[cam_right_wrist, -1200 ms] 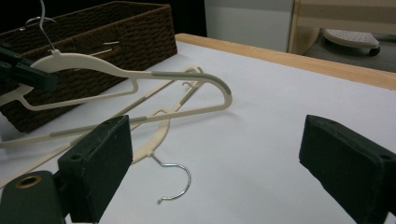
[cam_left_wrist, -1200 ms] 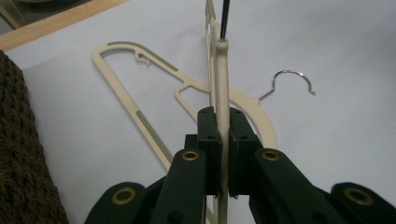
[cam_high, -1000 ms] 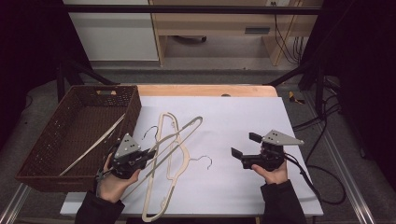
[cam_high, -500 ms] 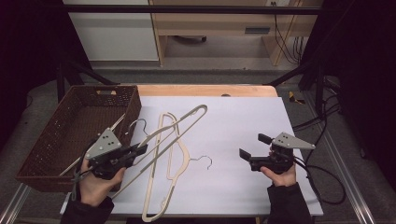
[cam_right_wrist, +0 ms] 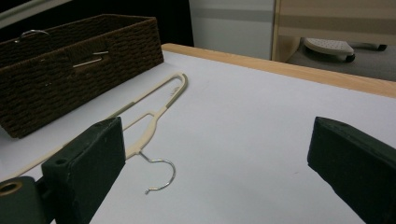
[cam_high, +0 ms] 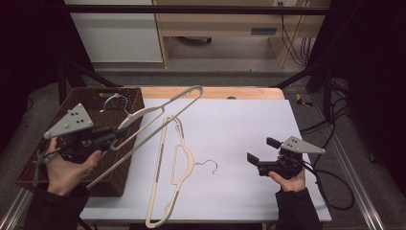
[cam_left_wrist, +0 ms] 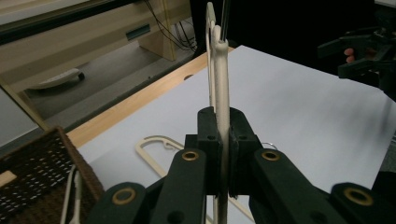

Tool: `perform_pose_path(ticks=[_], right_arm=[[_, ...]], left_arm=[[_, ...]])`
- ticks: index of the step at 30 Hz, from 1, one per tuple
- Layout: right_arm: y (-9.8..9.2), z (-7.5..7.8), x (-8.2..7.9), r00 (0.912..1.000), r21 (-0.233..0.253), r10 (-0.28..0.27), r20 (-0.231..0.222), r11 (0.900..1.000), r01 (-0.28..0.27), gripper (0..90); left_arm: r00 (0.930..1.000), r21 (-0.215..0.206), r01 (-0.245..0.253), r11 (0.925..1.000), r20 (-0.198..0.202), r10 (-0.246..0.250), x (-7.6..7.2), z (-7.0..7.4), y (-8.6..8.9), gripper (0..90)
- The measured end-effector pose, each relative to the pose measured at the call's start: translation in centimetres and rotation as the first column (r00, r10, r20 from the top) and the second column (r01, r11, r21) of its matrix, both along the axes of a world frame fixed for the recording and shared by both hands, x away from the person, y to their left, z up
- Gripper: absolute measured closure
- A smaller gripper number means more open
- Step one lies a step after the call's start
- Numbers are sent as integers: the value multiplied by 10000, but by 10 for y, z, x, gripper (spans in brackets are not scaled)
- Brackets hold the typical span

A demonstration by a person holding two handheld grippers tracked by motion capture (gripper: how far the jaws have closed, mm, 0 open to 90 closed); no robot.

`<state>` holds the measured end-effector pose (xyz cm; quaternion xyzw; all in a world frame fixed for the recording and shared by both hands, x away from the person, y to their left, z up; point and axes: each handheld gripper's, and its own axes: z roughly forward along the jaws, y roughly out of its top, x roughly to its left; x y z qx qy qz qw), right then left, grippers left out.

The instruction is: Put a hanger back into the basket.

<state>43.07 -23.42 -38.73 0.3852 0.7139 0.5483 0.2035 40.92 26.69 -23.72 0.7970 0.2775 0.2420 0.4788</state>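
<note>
My left gripper is shut on a cream plastic hanger and holds it tilted in the air, its wire hook over the brown wicker basket. In the left gripper view the jaws clamp the held hanger's thin bar, which rises straight ahead. A second cream hanger lies flat on the white table sheet, its hook pointing right. My right gripper hovers open above the sheet, to the right of that hook. The lying hanger sits ahead of its wide-apart jaws.
The basket stands at the table's left edge and holds another pale hanger. A wooden strip borders the far side of the sheet. Cables trail off the right side. Cabinets stand beyond the table.
My left gripper has lifted its hanger off the table and swung it left and up, over the basket. The right gripper has drifted slightly right and stays open.
</note>
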Motion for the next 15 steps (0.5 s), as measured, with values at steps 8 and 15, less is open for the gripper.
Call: perform_pose_path(ticks=[8,15], right_arm=[[0,-1,1,10000,-54,-20,-54,10000,20,42],[0,-1,1,10000,-67,-51,-53,10000,51,40]], left_arm=[[9992,173,-369,9992,171,366,20,16,29,858],[9941,489,-1073,9930,187,1065,44,13,58,858]])
